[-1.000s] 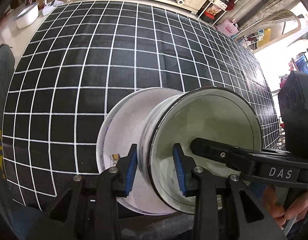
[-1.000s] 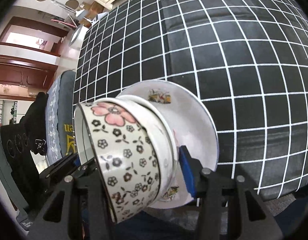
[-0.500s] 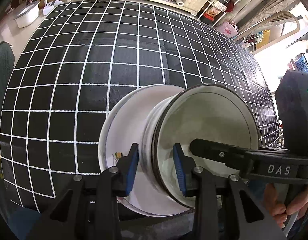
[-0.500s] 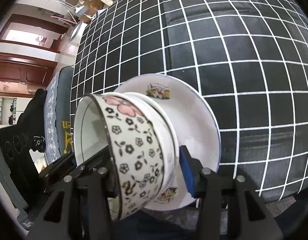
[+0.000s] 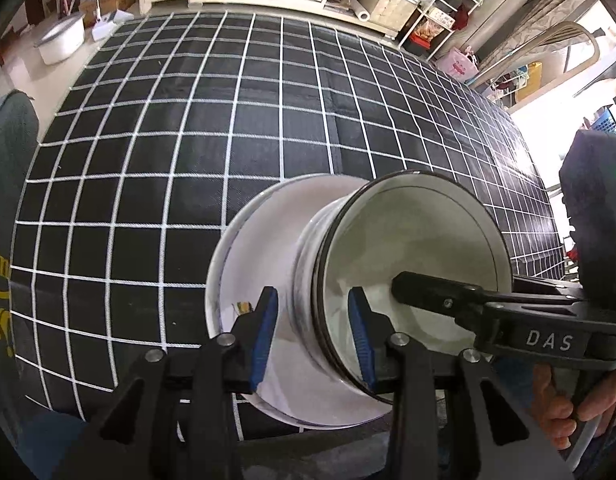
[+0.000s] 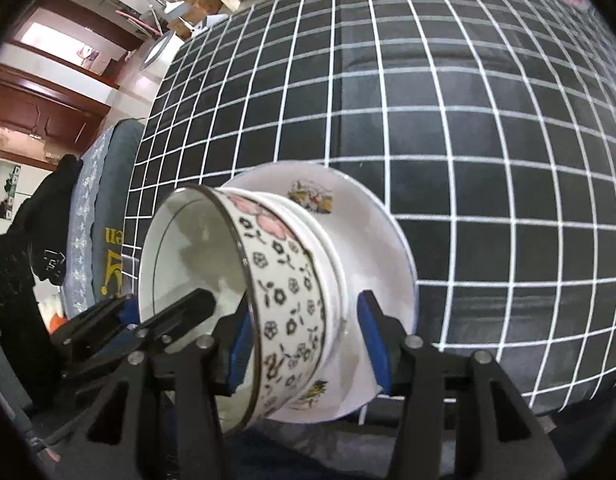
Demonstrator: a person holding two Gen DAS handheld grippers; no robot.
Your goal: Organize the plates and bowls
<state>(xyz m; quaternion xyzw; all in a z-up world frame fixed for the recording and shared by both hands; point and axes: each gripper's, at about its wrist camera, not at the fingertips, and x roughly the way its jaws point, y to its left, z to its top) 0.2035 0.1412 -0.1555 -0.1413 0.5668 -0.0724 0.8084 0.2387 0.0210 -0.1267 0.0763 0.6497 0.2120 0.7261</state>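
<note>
Both my claws are on the same stack at the near edge of the black tablecloth with the white grid (image 5: pixel 212 128). My left claw (image 5: pixel 312 334) straddles the wall of the white ceramic bowl patterned with small black flowers and a pink bloom (image 6: pixel 286 300): one blue pad sits outside it, the other inside the white bowl interior, jaws drawn in close around the wall, though I can't tell whether both pads actually press on it. The bowl is tipped on its side, mouth facing my left, its base nested against a second plain white bowl (image 6: pixel 327 248), and that one sits in the white round plate with small painted motifs (image 6: pixel 371 240).

My right claw (image 6: pixel 306 338) spans the flowered bowl's rim and the nested bowl's side, jaws about half open; one pad is at the rim, the other stands clear near the plate. The plate's far side rests on the cloth, and its near edge overhangs the table. My right hand (image 5: pixel 579 404) shows on the right claw's handle.
</note>
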